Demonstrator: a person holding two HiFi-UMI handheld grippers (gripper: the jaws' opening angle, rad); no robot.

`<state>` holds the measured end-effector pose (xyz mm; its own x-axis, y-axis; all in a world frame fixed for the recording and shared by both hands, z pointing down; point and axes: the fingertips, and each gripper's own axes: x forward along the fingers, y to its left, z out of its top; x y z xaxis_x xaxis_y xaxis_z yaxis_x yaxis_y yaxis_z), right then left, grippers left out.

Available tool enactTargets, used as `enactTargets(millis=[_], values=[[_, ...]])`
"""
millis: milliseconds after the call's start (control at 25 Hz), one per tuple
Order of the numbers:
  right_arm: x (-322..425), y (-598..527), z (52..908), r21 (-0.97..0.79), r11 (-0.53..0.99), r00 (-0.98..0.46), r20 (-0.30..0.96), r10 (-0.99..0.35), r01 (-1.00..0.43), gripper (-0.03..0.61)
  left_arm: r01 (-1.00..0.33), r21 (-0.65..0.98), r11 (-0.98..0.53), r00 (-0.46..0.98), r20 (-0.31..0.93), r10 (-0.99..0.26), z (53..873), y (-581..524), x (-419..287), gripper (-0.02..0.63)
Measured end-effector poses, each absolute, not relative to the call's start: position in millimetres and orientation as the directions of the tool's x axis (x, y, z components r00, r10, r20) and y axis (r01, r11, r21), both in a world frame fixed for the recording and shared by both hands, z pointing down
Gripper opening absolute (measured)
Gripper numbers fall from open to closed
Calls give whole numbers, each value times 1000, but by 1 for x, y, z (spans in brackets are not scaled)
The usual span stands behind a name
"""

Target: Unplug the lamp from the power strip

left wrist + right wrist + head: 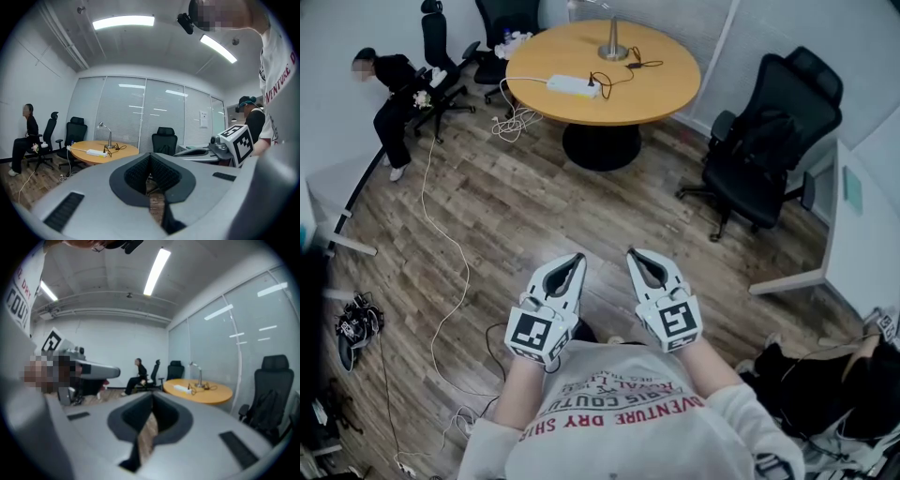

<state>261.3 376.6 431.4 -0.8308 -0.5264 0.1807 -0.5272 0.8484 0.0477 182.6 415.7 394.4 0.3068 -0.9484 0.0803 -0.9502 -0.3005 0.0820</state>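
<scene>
Both grippers are held low, close in front of the person's torso and side by side, tips pointing forward. The left gripper (572, 262) has its jaws together, pads meeting at the tip with nothing between them. The right gripper (639, 260) is the same, jaws together and empty. Only wood floor (581, 206) lies under them. The round wooden table (661, 89) is well ahead of both grippers, far out of reach. The lamp (613, 37) stands upright on the table's far side, straight ahead and roughly in line with the gap between the two grippers. The white power strip (572, 86) lies flat on the table nearer the grippers than the lamp, ahead of the left gripper. A black cord (619, 73) runs in loops from the lamp base to the end of the strip nearest the lamp, where a dark plug sits in it. A white cable (441, 234) drops off the table's left edge and trails across the floor, passing left of the left gripper. A black office chair (769, 141) stands ahead and to the right of the right gripper. A seated person (394, 103) is far ahead-left of the left gripper, by more black chairs (441, 47). Nothing on the table is touched by either gripper.
</scene>
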Motion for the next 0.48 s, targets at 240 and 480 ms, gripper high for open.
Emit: enactTargets(millis=[240,480], values=[[210,346,436,40,846,-824,209,-527,-531,29,-940,98,-326,334,87,-939,394,379,131,31],[143,301,434,34,823,-800,217,-560,-567,29,-929,93,-358,366,87,-926,390,335,59,31]])
